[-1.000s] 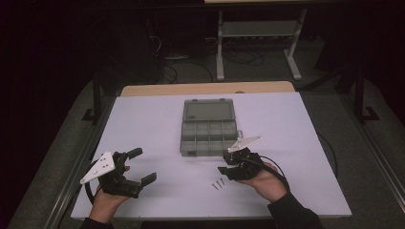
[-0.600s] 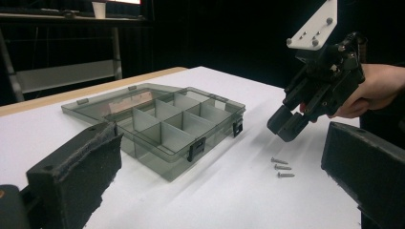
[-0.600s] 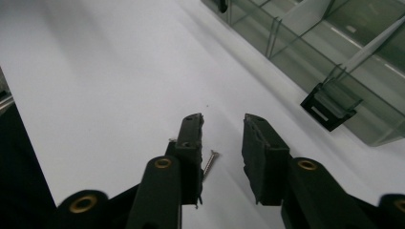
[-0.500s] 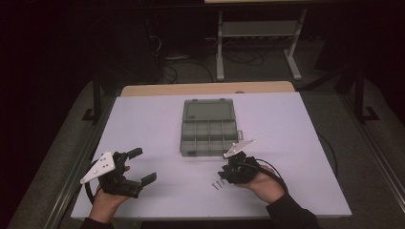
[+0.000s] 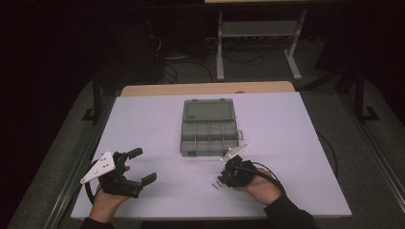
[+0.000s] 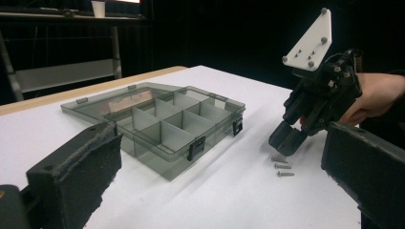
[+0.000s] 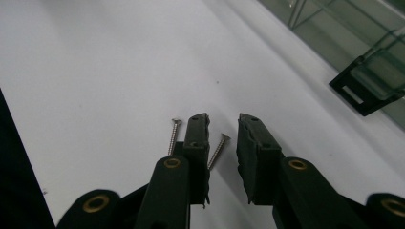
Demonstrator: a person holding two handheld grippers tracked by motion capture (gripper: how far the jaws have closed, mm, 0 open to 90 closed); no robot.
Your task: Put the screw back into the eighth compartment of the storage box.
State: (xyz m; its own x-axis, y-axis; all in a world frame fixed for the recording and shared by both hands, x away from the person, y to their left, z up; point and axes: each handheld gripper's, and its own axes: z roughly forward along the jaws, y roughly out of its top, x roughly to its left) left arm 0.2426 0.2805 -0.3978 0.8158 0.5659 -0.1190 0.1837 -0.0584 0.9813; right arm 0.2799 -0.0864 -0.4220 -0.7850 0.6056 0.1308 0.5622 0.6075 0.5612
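Three small screws (image 5: 217, 185) (image 6: 282, 166) lie on the white table (image 5: 286, 143), in front of an open grey compartment box (image 5: 207, 129) (image 6: 162, 124). My right gripper (image 5: 225, 182) (image 6: 286, 143) (image 7: 223, 119) points down at them. Its jaws have just been closing and stand narrowly apart. One screw (image 7: 218, 150) lies between them near the left pad (image 7: 198, 138), and no pad presses on it. Another screw (image 7: 175, 136) lies just outside that pad. My left gripper (image 5: 143, 165) (image 6: 222, 157) rests open and empty at the table's near left.
The box's black latch (image 7: 363, 90) is close to the right gripper's far side. A metal rack (image 5: 258, 33) and cables stand on the floor behind the table. A white cup (image 6: 98, 7) sits on a shelf in the background.
The right gripper has come toward the near edge and down over the screws, and its jaws have narrowed. The left gripper has not moved.
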